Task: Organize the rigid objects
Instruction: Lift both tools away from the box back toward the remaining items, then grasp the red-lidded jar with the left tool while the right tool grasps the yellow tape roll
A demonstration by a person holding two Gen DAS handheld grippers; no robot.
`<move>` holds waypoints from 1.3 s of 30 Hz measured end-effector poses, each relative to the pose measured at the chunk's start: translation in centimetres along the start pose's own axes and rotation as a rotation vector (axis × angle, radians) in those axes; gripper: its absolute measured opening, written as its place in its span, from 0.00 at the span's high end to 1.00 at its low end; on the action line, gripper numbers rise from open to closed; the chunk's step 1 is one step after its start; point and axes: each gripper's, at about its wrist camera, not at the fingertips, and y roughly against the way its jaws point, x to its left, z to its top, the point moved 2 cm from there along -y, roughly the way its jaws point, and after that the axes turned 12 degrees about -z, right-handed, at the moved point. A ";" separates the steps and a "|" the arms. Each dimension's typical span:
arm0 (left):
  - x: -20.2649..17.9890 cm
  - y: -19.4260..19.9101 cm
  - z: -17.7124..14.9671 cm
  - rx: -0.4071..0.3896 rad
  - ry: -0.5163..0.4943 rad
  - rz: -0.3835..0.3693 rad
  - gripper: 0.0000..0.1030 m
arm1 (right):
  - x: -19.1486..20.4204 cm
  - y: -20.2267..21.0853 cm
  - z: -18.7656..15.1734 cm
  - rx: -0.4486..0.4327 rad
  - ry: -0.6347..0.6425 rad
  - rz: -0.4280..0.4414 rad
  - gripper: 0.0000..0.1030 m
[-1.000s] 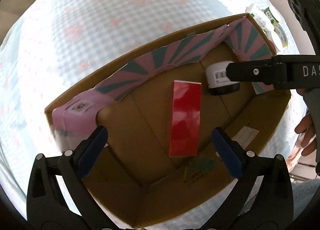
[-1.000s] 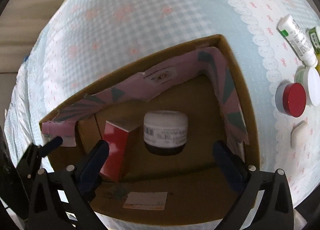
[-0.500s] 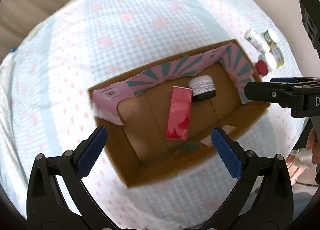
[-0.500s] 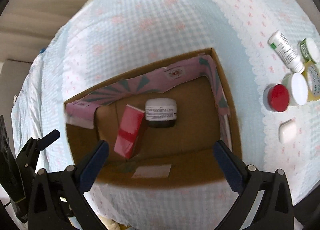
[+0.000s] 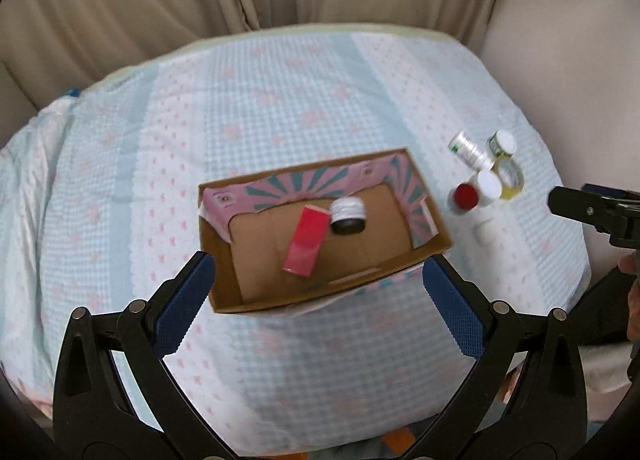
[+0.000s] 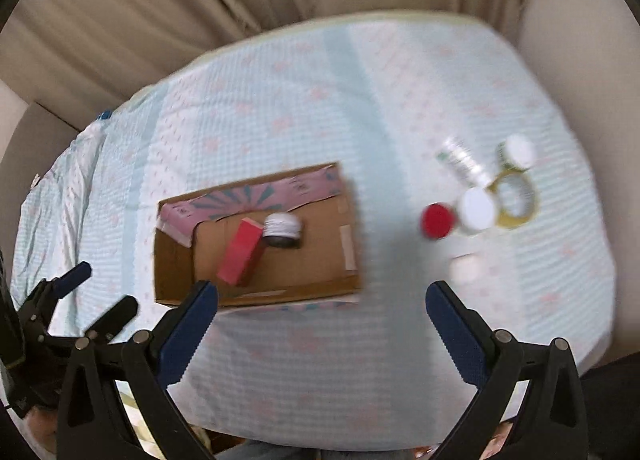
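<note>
The box (image 5: 320, 244) sits in the middle of the bed (image 5: 280, 99). It is brown card, open on top, with pink paper on its far wall. Inside lie two things: a red carton (image 5: 305, 246) on its side, and a jar (image 5: 348, 215) touching it at about 2 o'clock.

More things wait on the bed at 3 o'clock from the box, well apart from it: a red lid pot (image 5: 465, 195), a white lid pot (image 5: 489, 185), a tube (image 5: 466, 147), a yellow tape roll (image 5: 509, 175) and a small white bar (image 6: 464, 268).

The pots look hard, light and smooth, so they could slip. I think it is best to pinch a pot across its round sides, low down.

The left gripper (image 5: 320, 300) has its fingers wide apart and holds nothing. The right gripper (image 6: 322, 320) is the same, with its fingers wide apart over the bed.
</note>
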 end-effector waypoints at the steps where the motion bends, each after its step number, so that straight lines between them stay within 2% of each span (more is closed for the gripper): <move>1: -1.1 0.5 0.0 -0.015 0.002 0.005 0.00 | -1.0 0.5 -0.2 -0.009 -0.006 -0.009 0.00; 6: -6.8 1.4 0.5 -0.077 0.018 0.023 0.00 | -7.9 3.0 -0.8 -0.078 -0.035 -0.010 0.00; 10: -11.9 0.7 1.1 -0.107 0.071 0.076 0.00 | -13.2 3.7 -0.6 -0.155 -0.004 0.013 0.00; 16: -19.0 -1.8 1.8 -0.143 0.149 0.076 0.00 | -19.6 3.9 0.2 -0.300 0.140 0.042 0.00; 18: -20.9 -3.1 2.0 -0.135 0.159 0.081 0.00 | -21.0 3.0 0.5 -0.307 0.173 0.039 0.00; 22: -23.8 -6.1 2.1 -0.131 0.145 0.073 0.00 | -23.4 1.2 1.0 -0.303 0.182 0.094 0.00; 30: -25.0 -16.2 1.1 -0.061 0.142 0.052 0.00 | -25.5 -6.1 1.5 -0.268 0.224 0.044 0.00; 39: -22.2 -28.6 -1.0 0.011 0.151 0.046 0.00 | -25.1 -18.3 0.7 -0.173 0.254 0.007 0.00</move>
